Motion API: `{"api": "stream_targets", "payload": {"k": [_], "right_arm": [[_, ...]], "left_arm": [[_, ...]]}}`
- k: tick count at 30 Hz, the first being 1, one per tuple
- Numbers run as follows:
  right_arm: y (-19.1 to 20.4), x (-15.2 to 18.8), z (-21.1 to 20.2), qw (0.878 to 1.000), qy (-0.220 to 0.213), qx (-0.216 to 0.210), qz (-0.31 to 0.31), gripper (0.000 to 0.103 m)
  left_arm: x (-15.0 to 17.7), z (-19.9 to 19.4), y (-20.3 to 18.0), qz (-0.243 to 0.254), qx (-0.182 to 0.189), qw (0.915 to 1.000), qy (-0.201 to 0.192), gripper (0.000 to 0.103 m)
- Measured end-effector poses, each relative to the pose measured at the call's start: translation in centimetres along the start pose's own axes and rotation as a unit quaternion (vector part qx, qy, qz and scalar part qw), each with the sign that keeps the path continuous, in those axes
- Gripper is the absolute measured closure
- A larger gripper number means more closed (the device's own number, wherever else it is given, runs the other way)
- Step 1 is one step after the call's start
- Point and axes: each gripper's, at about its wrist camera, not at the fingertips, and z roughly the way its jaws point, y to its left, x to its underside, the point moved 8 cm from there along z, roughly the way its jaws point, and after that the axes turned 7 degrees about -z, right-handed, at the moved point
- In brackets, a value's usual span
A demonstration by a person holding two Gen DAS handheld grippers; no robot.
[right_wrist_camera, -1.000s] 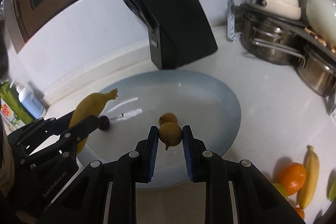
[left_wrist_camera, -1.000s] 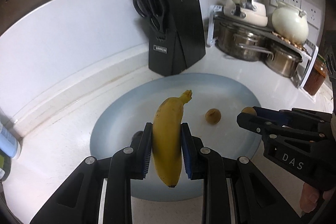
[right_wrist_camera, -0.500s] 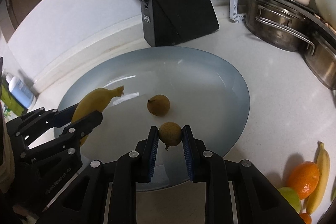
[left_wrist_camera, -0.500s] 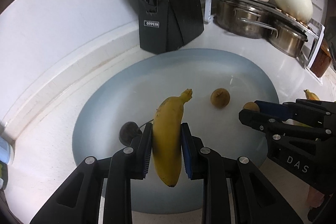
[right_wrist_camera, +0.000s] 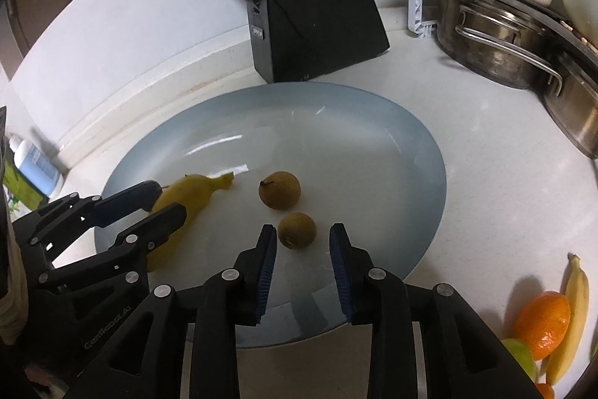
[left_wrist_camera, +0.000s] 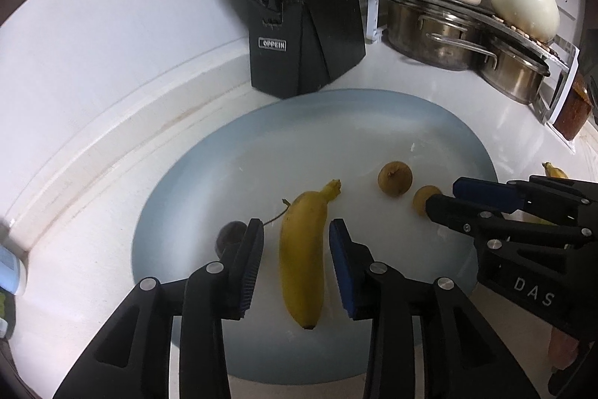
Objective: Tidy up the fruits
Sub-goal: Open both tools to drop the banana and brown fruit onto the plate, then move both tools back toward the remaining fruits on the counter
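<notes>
A big pale blue plate (left_wrist_camera: 209, 182) (right_wrist_camera: 418, 152) lies on the white counter. My left gripper (left_wrist_camera: 295, 249) is open, with a yellow banana (left_wrist_camera: 302, 249) (right_wrist_camera: 187, 191) lying on the plate between its pads. My right gripper (right_wrist_camera: 302, 249) is open around a small brown round fruit (right_wrist_camera: 297, 230) (left_wrist_camera: 424, 197) resting on the plate. A second brown fruit (right_wrist_camera: 279, 190) (left_wrist_camera: 395, 178) lies just beyond it. A dark round fruit with a stem (left_wrist_camera: 230, 238) sits by my left finger.
A black knife block (left_wrist_camera: 302, 14) (right_wrist_camera: 310, 6) stands behind the plate. Steel pots (left_wrist_camera: 441, 32) (right_wrist_camera: 497, 40) sit on a rack at the back right. An orange (right_wrist_camera: 545, 320), another banana (right_wrist_camera: 572, 316) and a green fruit (right_wrist_camera: 519, 354) lie on the counter at the right.
Both grippers lowered toward the plate and opened. The banana and the brown fruit were let go and now rest on the plate.
</notes>
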Motion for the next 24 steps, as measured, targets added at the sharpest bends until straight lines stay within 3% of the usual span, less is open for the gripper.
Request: {"api": "stream_targets", "payload": {"k": [3,5,9,12,24], "right_arm": [[0.1,-0.3,-0.9,1.0,-0.011,0.002,-0.002,0.072],[0.1,-0.5,-1.6,1.0,-0.02,0.003,0.0,0.066],[-0.2,-1.0,-3.6,0.999,-0.045,0.017,0.004,0.063],[-0.5,-1.4,-5.4,0.997,-0.064,0.03,0.004,0.063],[-2.2,-1.3,-13.4,0.989,-0.125,0.078,0.012,0.044]], "left_arm": [[-0.5,-1.2,0.1,-0.006,-0.001,0.9999,-0.013,0.058],[-0.8,-2.1,0.1,-0.01,-0.003,0.9997,-0.022,0.056],[-1.7,-4.3,0.4,-0.026,-0.01,0.9986,-0.044,0.053],[-2.2,-6.1,0.3,-0.036,-0.01,0.9974,-0.062,0.045],[-3.4,-11.6,-2.8,-0.029,0.013,0.9938,-0.106,0.036]]}}
